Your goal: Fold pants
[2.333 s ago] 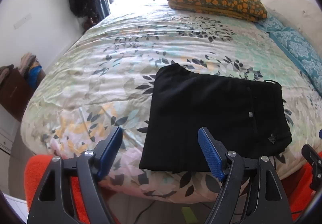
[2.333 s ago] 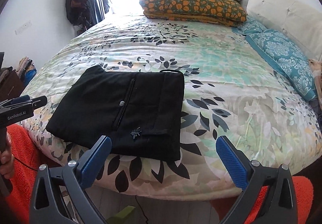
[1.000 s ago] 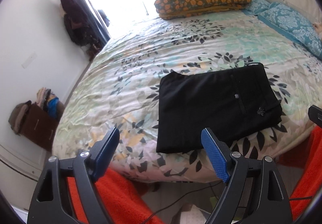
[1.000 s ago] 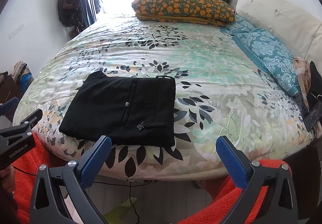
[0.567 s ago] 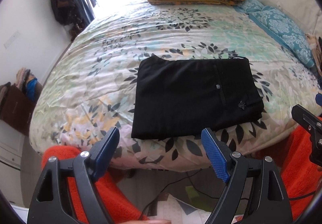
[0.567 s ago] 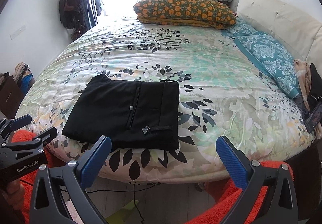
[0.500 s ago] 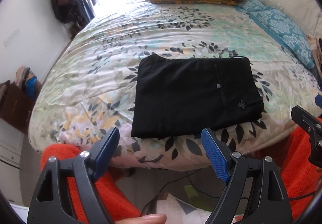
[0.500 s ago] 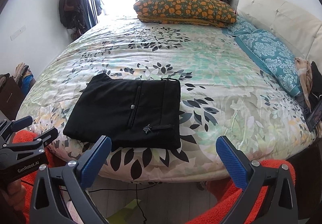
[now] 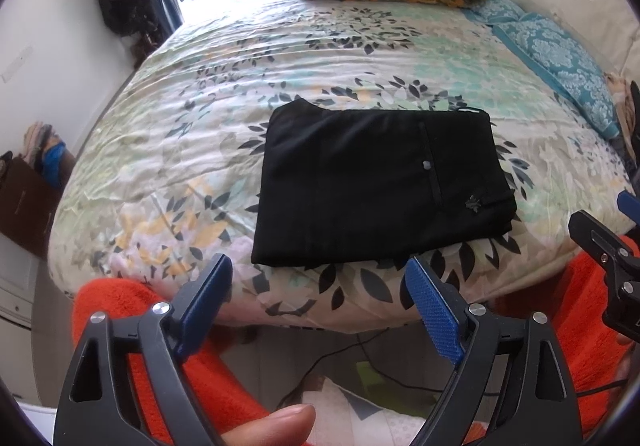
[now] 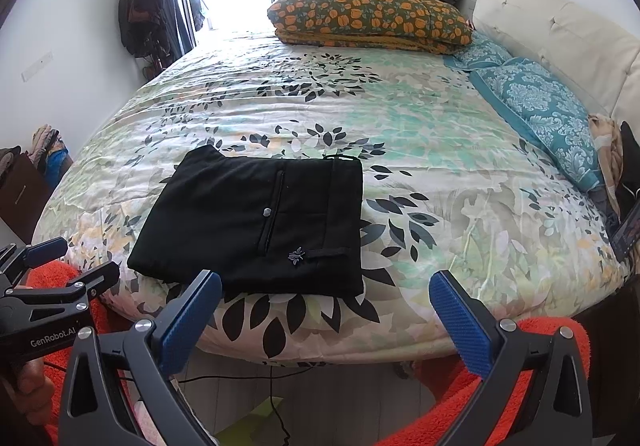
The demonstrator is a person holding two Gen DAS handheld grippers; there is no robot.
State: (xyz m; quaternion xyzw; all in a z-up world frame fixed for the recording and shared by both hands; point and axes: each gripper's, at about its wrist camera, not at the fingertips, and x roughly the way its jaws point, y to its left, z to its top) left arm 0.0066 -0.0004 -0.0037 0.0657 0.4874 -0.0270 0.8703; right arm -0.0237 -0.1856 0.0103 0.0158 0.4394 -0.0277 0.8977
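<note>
The black pants (image 9: 376,185) lie folded into a flat rectangle near the front edge of the bed (image 9: 200,149); they also show in the right wrist view (image 10: 256,221). My left gripper (image 9: 320,278) is open and empty, held back off the bed's edge, below the pants' near edge. My right gripper (image 10: 326,286) is open and empty, also off the bed, just right of the pants' near corner. The left gripper's body shows at the left edge of the right wrist view (image 10: 44,310).
The floral bedspread (image 10: 440,149) covers the bed. An orange-patterned pillow (image 10: 372,21) lies at the far end, teal pillows (image 10: 544,105) and a cream headboard (image 10: 560,33) on the right. Orange cloth (image 9: 120,310) and a cable (image 10: 276,386) lie below the bed's edge.
Both grippers have drawn back from the bed and stayed open. The left view swung and settled square on the folded pants. The pants have not moved.
</note>
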